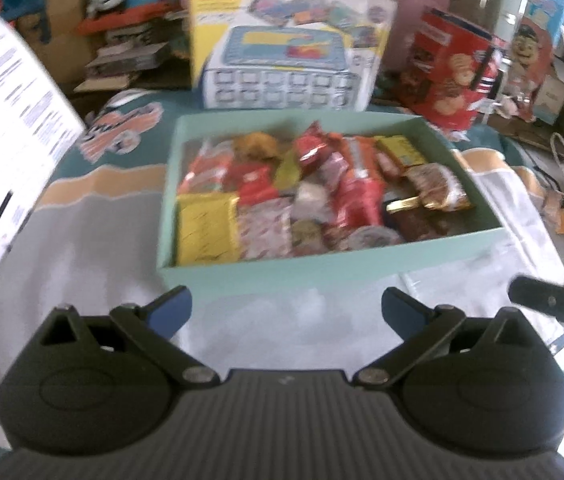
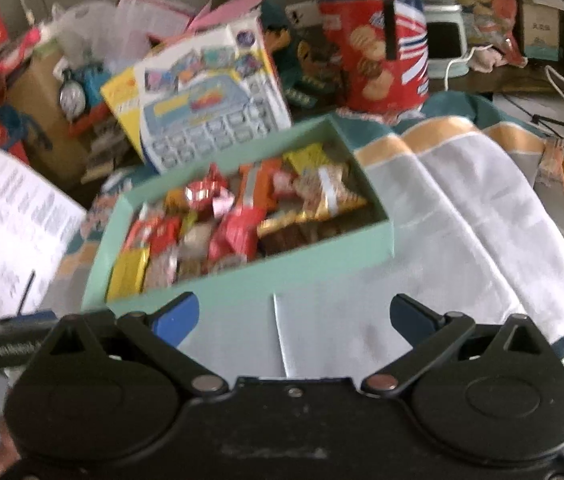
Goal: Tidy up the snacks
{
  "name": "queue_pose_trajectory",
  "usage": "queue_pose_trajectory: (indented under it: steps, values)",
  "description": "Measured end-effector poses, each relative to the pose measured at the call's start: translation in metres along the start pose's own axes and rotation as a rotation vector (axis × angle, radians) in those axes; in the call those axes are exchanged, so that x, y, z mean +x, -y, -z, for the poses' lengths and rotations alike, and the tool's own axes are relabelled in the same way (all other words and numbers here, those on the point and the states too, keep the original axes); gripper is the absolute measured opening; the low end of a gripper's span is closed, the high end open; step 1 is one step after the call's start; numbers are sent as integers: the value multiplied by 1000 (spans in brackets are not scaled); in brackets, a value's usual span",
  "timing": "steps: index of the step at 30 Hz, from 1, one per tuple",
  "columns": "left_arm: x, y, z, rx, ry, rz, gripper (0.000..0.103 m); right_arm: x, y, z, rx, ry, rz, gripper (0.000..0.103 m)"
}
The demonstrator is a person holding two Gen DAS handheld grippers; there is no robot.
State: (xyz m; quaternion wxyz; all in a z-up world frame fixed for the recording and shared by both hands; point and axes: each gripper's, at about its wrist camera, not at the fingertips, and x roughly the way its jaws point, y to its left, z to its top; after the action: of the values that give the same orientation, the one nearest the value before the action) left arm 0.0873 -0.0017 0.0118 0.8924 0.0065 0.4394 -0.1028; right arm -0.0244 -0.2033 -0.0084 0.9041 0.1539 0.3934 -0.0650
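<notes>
Right now both grippers hang w/ fingers spread wide, nothing between them. Left gripper sits just short of the near wall of the pale mint-green cardboard box, which rests on a grey-white cloth w/ orange and teal bands covering the surface. Box is packed w/ wrapped snacks: a flat yellow packet in the near-left corner, a long red wrapper approx. mid-box, a gold-and-brown wrapped cake toward the right wall. Right gripper is also near the box's front, its blue-tipped left finger overlapping the box wall in view; contact unclear. Behind the box: a white-and-yellow toy keyboard carton and a red biscuit tin w/ cookie print. Both views are blurred.
</notes>
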Motion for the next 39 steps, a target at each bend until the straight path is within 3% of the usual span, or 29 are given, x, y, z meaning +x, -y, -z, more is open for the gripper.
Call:
queue_pose_trajectory:
  steps: [7,18,39]
  values:
    - [5,-31,16,-66,-29,-54,103,14,-10,22,-33,-90,18,103]
    - [22,-41,33,-43,-83,-112,103,36,-12,35,-86,-189,68,103]
    - [32,-51,-4,-47,-101,-170,103,57,-26,-11,-134,-206,87,103]
